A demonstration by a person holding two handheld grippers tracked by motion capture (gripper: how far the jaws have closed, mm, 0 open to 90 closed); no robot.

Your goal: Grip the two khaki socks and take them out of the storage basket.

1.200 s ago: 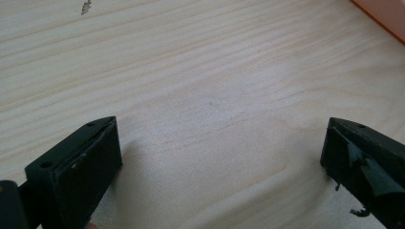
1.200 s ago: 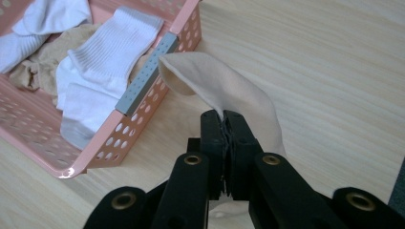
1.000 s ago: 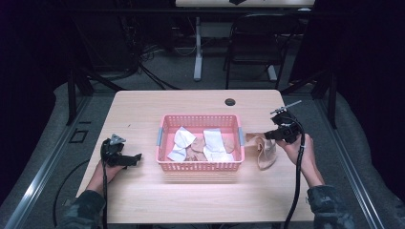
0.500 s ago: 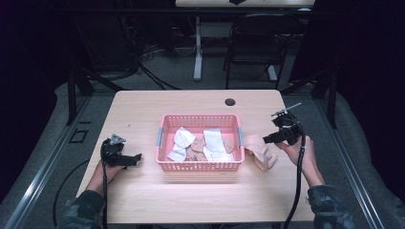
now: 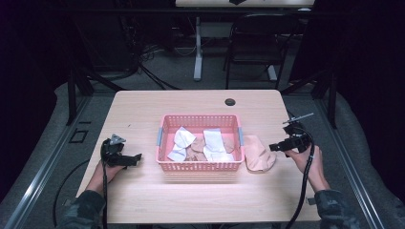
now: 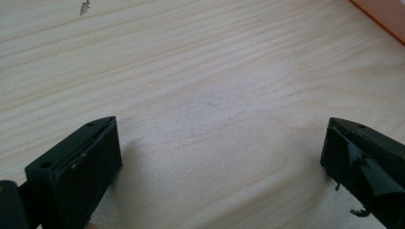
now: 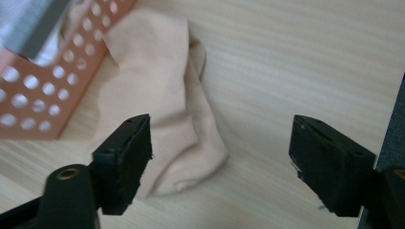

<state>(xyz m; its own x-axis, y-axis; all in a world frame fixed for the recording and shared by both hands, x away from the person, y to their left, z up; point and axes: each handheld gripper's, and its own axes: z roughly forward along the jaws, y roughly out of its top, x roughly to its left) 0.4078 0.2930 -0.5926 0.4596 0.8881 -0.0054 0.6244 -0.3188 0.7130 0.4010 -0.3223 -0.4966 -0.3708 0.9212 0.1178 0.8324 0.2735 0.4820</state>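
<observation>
We saw the jaws of the right gripper (image 7: 219,157) spread wide with nothing between them, standing just above the table (image 7: 296,57), the left jaw in its own view overlapping the near end of a beige sock (image 7: 162,109) that lay flat on the wood. Whether that jaw touched the sock we could not tell. The sock's far end lay just beside the corner of the pink perforated basket (image 7: 43,90). From the high view the right gripper (image 5: 277,147) sat near the right edge of the table (image 5: 143,109), pointing left toward the sock (image 5: 259,153), which rested just right of the basket (image 5: 199,165). The right hand (image 5: 298,155) held it from behind, the forearm coming in from the near right with the cable trailing along it. The jaws of the left gripper (image 6: 219,157) were likewise spread wide and empty, over bare wood, with a sliver of the basket (image 6: 382,14) at the upper right corner of its view. In the high view the left gripper (image 5: 133,158) lay low at the table's left side, pointing right toward the basket and apart from it, the left hand (image 5: 109,164) gripping it from the near side. Inside the basket lay white cloths (image 5: 181,142) and more beige pieces (image 5: 198,143).
</observation>
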